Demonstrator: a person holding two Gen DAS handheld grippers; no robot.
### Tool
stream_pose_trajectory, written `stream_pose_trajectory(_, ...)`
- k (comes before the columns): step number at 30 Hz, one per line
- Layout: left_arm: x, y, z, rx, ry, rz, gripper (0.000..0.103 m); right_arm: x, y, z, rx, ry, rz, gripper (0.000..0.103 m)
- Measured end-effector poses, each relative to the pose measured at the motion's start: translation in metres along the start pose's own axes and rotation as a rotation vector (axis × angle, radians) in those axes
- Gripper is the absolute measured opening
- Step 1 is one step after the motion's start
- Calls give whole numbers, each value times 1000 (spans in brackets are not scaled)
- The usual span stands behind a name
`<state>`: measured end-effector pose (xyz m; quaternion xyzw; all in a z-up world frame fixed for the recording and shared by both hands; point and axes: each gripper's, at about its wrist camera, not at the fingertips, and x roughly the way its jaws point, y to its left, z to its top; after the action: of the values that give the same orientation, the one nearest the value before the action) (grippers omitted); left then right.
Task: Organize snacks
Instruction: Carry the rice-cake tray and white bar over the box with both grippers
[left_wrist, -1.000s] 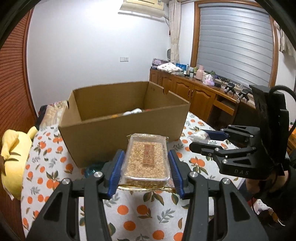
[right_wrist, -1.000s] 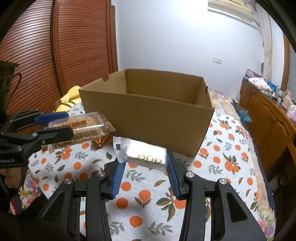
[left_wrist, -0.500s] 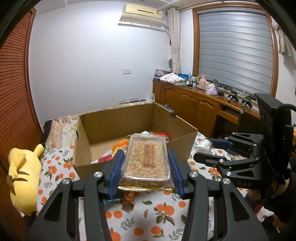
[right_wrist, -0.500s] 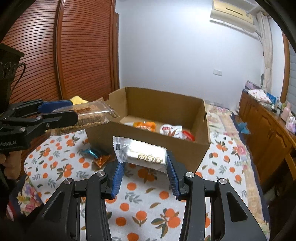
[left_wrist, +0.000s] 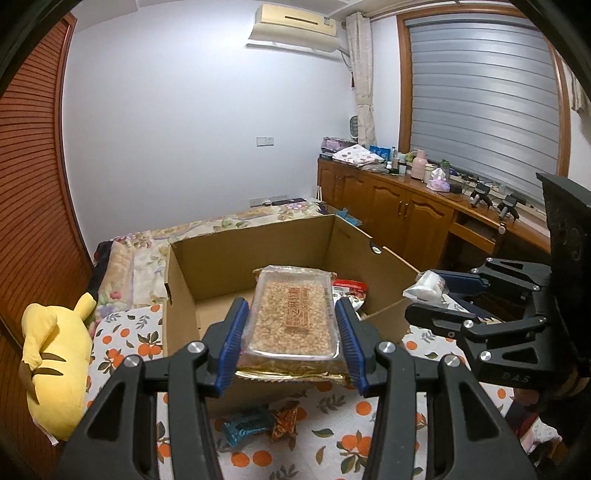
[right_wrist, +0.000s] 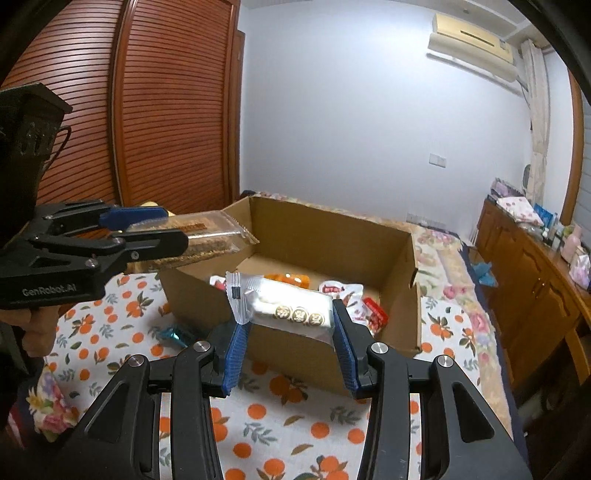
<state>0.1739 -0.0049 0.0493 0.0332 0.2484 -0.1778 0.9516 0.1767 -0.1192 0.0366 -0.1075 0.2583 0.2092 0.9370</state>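
Left claw (left_wrist: 291, 332): black angular frame, blue ribbed pads, silver screws, "GenRobot.AI" lettering.
Right claw (right_wrist: 290, 345): black frame, blue ribbed pads, silver screws, "DAS" marking.

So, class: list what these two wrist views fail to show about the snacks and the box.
- Left view: much of the cardboard box floor, behind the grain bar pack.
- Right view: the red packet, half behind the white pack.
- Both views: print on the packs, too small.
- Blue candy, partly behind the left claw.

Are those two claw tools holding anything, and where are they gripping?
Left gripper clamps a clear-wrapped brown grain bar by its long sides. Right gripper clamps a white foil snack packet across its ends.
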Motion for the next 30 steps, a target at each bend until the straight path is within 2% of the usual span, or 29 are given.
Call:
stream_pose_trajectory(16, 43, 29, -5, -69, 72, 32, 47, 34, -8, 8, 27, 52, 29, 43)
stream_pose_trajectory(30, 70, 35, -3, -68, 112, 63, 48, 65, -23, 19, 78, 101, 31, 43)
